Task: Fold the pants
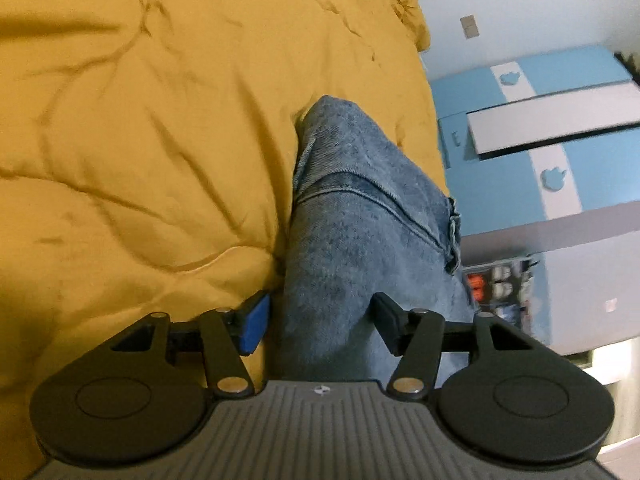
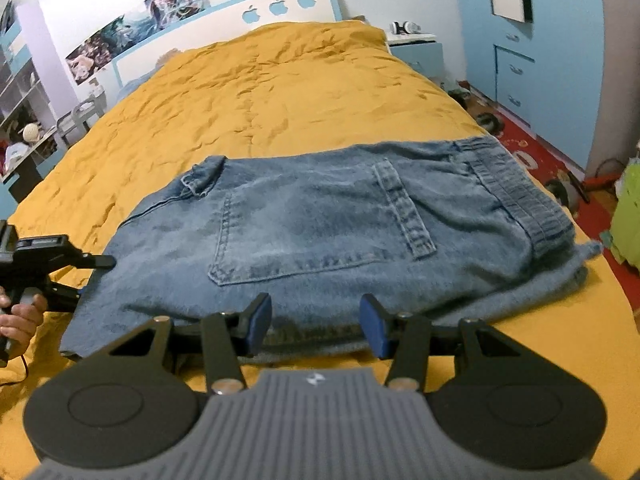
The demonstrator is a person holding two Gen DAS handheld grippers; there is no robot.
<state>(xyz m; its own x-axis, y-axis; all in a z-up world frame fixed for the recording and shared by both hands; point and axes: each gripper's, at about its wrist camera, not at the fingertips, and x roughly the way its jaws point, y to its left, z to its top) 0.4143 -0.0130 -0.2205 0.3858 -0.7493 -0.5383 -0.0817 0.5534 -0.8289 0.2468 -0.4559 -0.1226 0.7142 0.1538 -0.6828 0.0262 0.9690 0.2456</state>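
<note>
Folded light-blue denim pants (image 2: pixel 320 232) lie on the mustard-yellow quilted bedspread (image 2: pixel 260 92), right ahead of the right gripper (image 2: pixel 316 326), jaws spread, holding nothing. Left gripper (image 1: pixel 320 326) spread too, denim between its pads, unpinched. Risk: a shallow bite snags only the top layer and drags the stack crooked.

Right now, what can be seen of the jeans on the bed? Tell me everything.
The jeans are faded blue denim, folded into a compact stack lying flat on the yellow bedspread near its front edge. A stitched back pocket faces up, the waistband with belt loops lies toward the right, and a frayed hem peeks out beneath it. The right gripper hovers open at the near edge, gripping nothing.
</note>
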